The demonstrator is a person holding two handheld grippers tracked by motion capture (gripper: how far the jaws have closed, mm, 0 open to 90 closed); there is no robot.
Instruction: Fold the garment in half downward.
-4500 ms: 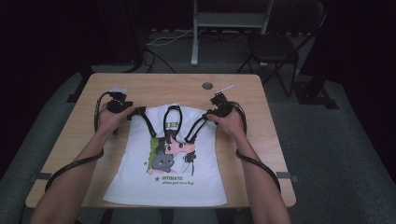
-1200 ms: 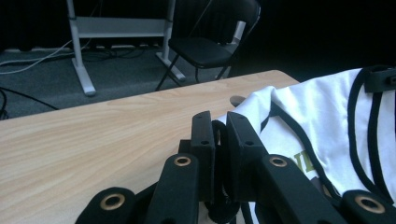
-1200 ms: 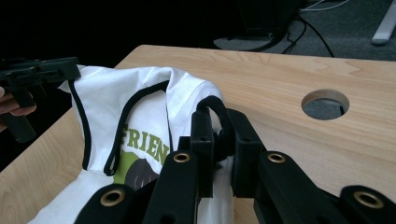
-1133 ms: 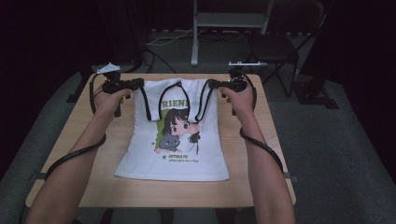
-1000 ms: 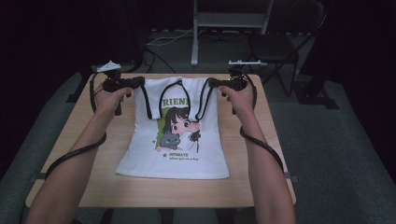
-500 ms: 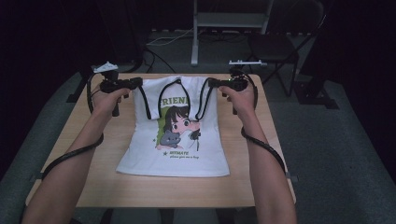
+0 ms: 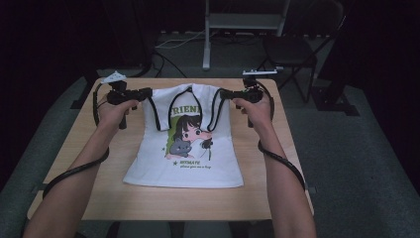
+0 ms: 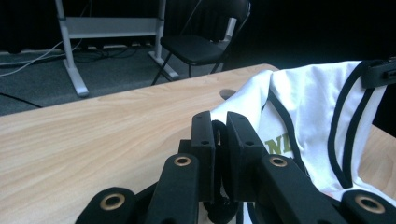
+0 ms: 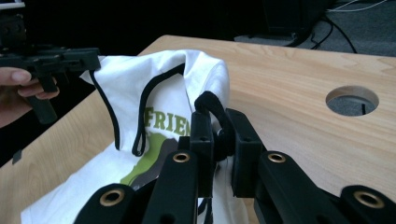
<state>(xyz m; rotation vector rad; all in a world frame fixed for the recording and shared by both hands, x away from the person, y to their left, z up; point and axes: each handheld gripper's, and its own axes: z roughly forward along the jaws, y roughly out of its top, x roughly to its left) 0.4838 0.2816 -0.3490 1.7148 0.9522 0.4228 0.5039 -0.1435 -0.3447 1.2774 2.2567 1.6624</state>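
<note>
A white sleeveless shirt [image 7: 190, 144] with black trim and a cartoon girl print lies on the wooden table [image 7: 89, 163], its top end lifted. My left gripper [image 7: 148, 92] is shut on the shirt's left shoulder strap; in the left gripper view the black trim [image 8: 219, 140] is pinched between the jaws. On the other side my right gripper [image 7: 221, 93] is shut on the right shoulder strap, whose black trim [image 9: 215, 119] sits between its jaws. Both grippers hold the shoulders a little above the table's far part, while the hem rests flat nearer me.
A round hole [image 9: 351, 100] is cut in the tabletop near the far right corner. Beyond the table stand a dark folding chair [image 7: 292, 54] and a grey metal stand [image 7: 242, 22], with cables on the floor.
Since 4.5 s ago both grippers have carried the shirt's shoulders toward the far edge and spread them apart. Over the last second the shirt and both hands have hardly moved.
</note>
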